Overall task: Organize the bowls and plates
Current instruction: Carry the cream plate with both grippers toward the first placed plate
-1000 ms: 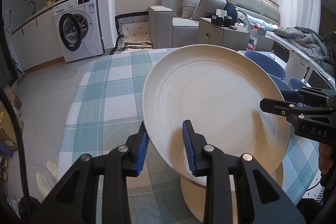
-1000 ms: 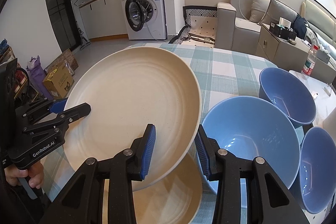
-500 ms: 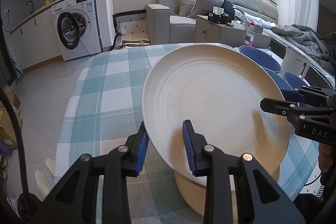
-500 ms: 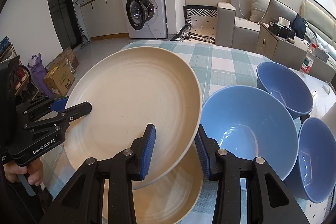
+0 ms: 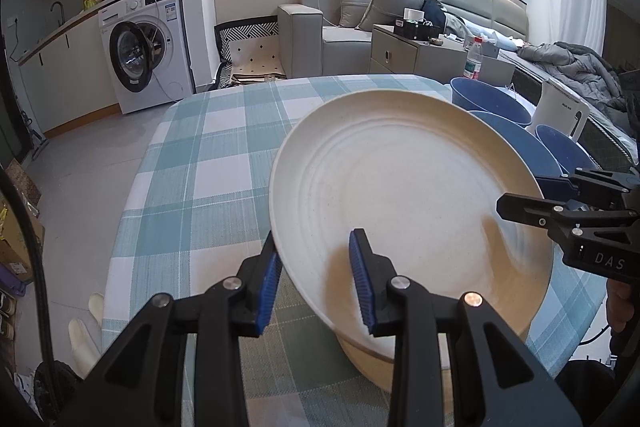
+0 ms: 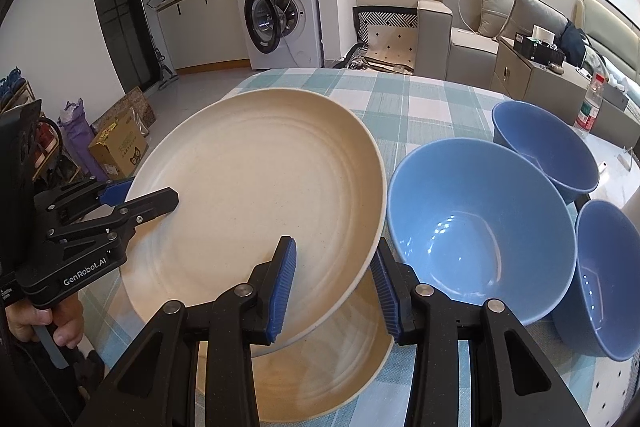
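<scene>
A large cream plate (image 5: 400, 195) (image 6: 260, 195) hangs tilted over the checked tablecloth (image 5: 200, 167), held from both sides. My left gripper (image 5: 316, 267) (image 6: 140, 193) is shut on its near-left rim, one blue pad under the rim and one on the inner face. On the opposite rim my right gripper (image 6: 334, 279) (image 5: 532, 195) is shut the same way. Directly beneath lies a second cream plate (image 6: 320, 379) (image 5: 372, 367), partly hidden by the held one. Three blue bowls (image 6: 480, 223) (image 6: 548, 143) (image 6: 608, 267) stand to the right of the plates.
A white kettle (image 5: 560, 115) and a water bottle (image 5: 472, 63) stand beyond the bowls at the table's far right. A person's hand (image 6: 36, 323) grips the left tool. Off the table are a washing machine (image 5: 144, 55) and a sofa (image 5: 340, 31).
Both grippers have carried the cream plate a little across the table and slightly lower over the second plate. Both grips look the same as before.
</scene>
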The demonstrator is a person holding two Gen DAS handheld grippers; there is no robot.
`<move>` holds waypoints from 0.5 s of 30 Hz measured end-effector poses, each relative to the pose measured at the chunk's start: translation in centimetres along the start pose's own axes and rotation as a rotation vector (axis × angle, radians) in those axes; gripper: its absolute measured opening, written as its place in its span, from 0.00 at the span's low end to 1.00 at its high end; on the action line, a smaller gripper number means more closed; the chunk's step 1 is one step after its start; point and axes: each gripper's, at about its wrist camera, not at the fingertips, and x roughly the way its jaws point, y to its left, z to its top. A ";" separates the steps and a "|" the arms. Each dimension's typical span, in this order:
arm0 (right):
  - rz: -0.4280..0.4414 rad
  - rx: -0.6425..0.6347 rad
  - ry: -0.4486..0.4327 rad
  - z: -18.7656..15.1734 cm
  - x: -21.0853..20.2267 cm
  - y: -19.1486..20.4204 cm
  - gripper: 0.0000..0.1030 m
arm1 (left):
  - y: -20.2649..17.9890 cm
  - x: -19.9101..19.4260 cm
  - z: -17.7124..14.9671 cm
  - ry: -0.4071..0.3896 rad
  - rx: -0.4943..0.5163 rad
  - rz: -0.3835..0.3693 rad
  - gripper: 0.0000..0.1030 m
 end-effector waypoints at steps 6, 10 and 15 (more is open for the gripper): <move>0.005 -0.006 0.001 -0.7 -0.2 0.4 0.39 | 0.0 -0.2 -0.5 0.002 -0.002 0.002 0.31; -0.001 -0.015 0.004 -1.2 -0.3 0.5 0.39 | 0.0 -0.3 -0.5 -0.001 0.001 0.004 0.31; -0.005 -0.007 0.016 -1.8 -0.3 0.2 0.39 | -0.5 -0.3 -0.6 0.002 0.018 0.001 0.31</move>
